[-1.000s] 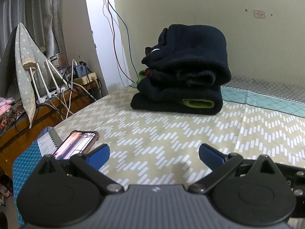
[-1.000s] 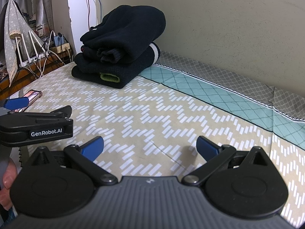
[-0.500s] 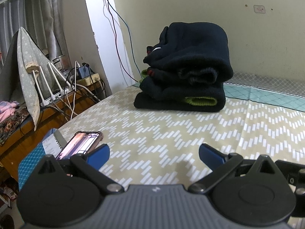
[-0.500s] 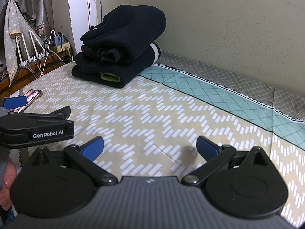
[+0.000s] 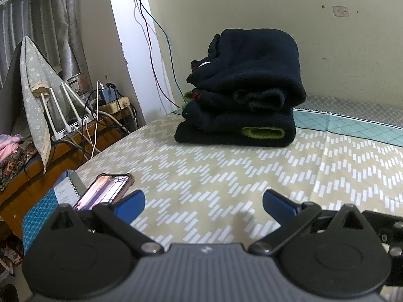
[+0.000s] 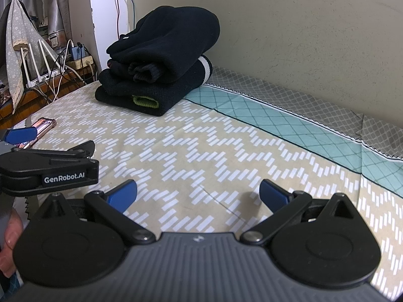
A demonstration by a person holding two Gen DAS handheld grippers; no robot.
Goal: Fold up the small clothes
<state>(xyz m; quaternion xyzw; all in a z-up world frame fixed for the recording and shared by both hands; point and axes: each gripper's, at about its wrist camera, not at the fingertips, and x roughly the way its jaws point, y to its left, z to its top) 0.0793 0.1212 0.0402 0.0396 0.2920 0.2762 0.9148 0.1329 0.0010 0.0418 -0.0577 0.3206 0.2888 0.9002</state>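
Both grippers, left (image 5: 203, 200) and right (image 6: 197, 191), remain spread wide and empty over the sheet (image 6: 201, 148). Left has crept slightly forward. Stack (image 5: 248, 95) sits folded near the wall (apparently finished).

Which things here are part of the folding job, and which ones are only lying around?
Part of the job:
- stack of folded dark clothes
- left gripper, open, holding nothing
- right gripper, open, holding nothing
- patterned bed sheet, the work surface

Only lying around:
- phone near the bed edge
- router with white antennas
- cables along the wall
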